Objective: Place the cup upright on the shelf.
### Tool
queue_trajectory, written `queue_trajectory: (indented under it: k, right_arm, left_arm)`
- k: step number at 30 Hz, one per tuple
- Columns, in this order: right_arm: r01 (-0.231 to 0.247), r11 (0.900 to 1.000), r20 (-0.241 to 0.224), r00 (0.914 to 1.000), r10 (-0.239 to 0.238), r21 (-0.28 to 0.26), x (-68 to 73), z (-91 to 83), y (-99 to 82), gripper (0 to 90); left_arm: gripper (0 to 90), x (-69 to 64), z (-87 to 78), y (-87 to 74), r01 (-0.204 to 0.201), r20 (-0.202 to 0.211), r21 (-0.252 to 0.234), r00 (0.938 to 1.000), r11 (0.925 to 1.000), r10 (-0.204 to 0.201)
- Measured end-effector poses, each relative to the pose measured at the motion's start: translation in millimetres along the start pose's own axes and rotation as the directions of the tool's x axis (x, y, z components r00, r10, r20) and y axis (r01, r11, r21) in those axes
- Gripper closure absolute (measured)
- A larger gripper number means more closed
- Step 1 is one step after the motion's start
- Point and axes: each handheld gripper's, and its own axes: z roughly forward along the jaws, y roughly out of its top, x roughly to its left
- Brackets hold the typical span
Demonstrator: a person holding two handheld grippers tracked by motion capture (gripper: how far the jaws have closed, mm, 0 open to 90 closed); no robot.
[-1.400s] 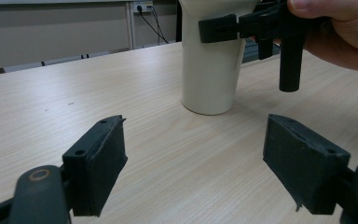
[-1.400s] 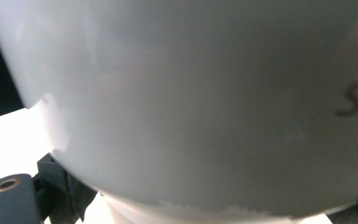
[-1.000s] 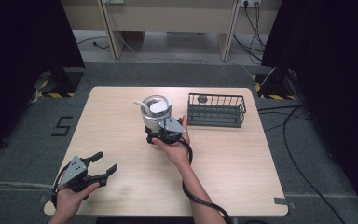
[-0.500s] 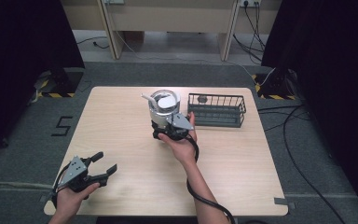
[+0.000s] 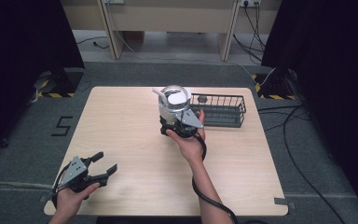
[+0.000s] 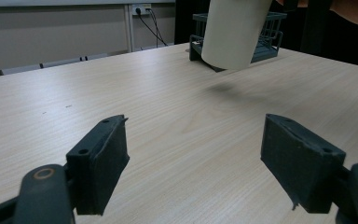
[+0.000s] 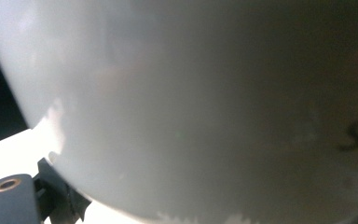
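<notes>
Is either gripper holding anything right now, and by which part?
The right gripper holds the white cup by its lower body, lifted off the table. The left gripper is open and holds nothing.

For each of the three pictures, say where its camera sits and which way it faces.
High view: above the table, looking down; both forearms enter below.
Left gripper view: low on the left gripper, facing the lifted cup and basket.
Right gripper view: on the right gripper, pressed against the cup.
All three share the cup.
</notes>
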Motion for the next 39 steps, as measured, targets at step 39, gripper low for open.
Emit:
queue_trajectory:
  k: [39]
  right_arm:
    - [-0.039,0.9971,0.152,0.9873,0.048,-0.065,-54.2,-30.4,25.8,10.6]
  left_arm:
    - [22.1,-0.6,-0.2,0.3,-0.003,-0.002,0.0,1.0,1.0,0.003]
